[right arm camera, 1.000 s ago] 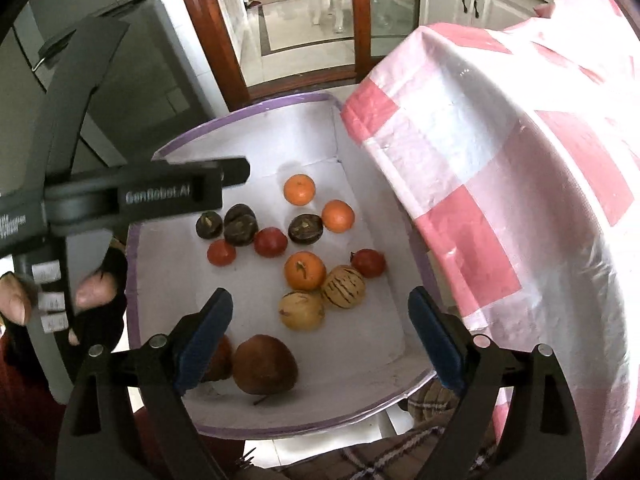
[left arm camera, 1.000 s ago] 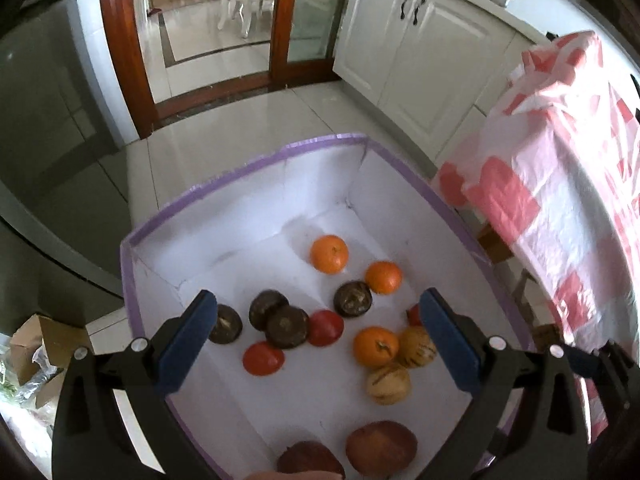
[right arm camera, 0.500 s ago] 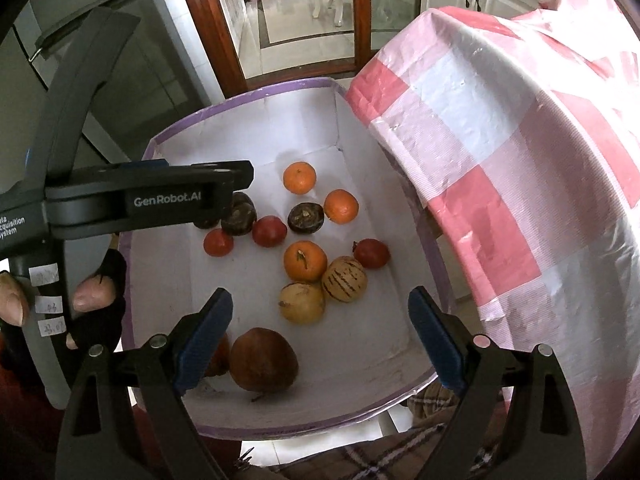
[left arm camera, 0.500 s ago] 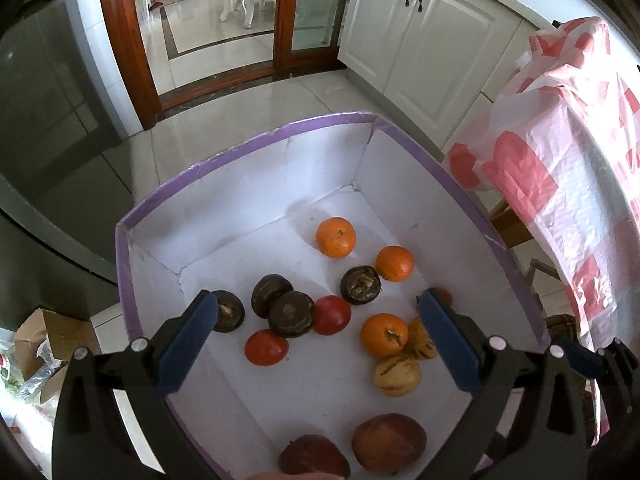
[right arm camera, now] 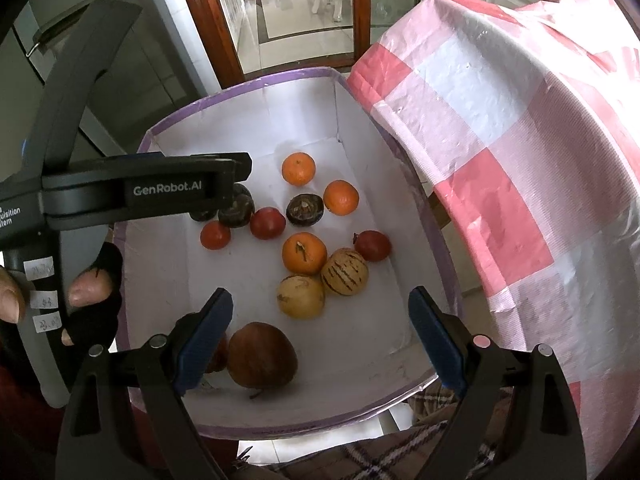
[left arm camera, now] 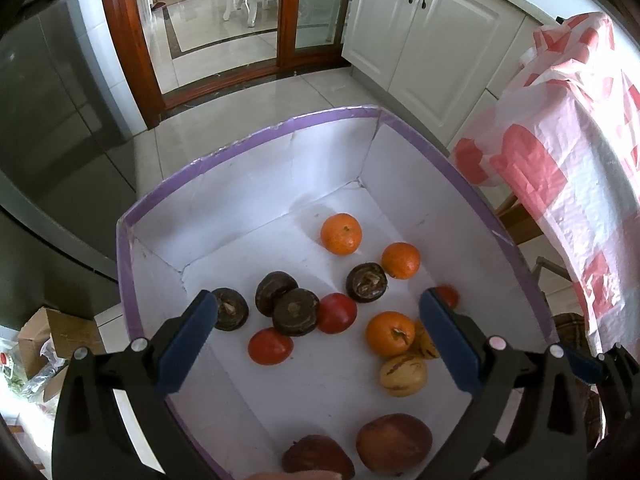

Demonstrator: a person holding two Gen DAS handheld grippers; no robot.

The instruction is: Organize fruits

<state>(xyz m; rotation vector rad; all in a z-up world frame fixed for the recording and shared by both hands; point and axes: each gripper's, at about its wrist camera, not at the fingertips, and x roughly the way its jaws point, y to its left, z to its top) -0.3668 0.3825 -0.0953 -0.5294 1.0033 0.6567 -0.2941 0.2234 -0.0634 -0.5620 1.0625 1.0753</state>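
A white box with a purple rim (left arm camera: 332,118) (right arm camera: 256,84) holds loose fruit: three oranges (left arm camera: 341,233) (right arm camera: 304,253), red tomatoes (left arm camera: 270,346) (right arm camera: 267,222), dark brown mangosteens (left arm camera: 295,312) (right arm camera: 305,209), two striped yellow melons (left arm camera: 403,375) (right arm camera: 345,271) and two brown-red pomegranates (left arm camera: 394,444) (right arm camera: 262,355). My left gripper (left arm camera: 316,334) hangs open above the box's near-left part, holding nothing. My right gripper (right arm camera: 320,330) is open over the near end, with a pomegranate between and below its fingers. The left gripper's body (right arm camera: 132,190) crosses the right wrist view.
A table under a pink-and-white checked cloth (right arm camera: 500,140) (left arm camera: 568,152) stands right beside the box. White cabinets (left arm camera: 424,28) and a wooden door frame (left arm camera: 132,40) lie beyond on a tiled floor. A gloved hand (right arm camera: 88,292) grips the left tool. A cardboard carton (left arm camera: 52,332) sits left.
Both grippers have tilted a little so the box and fruit sit slightly higher and farther in view. Both stay open; no fruit has moved.
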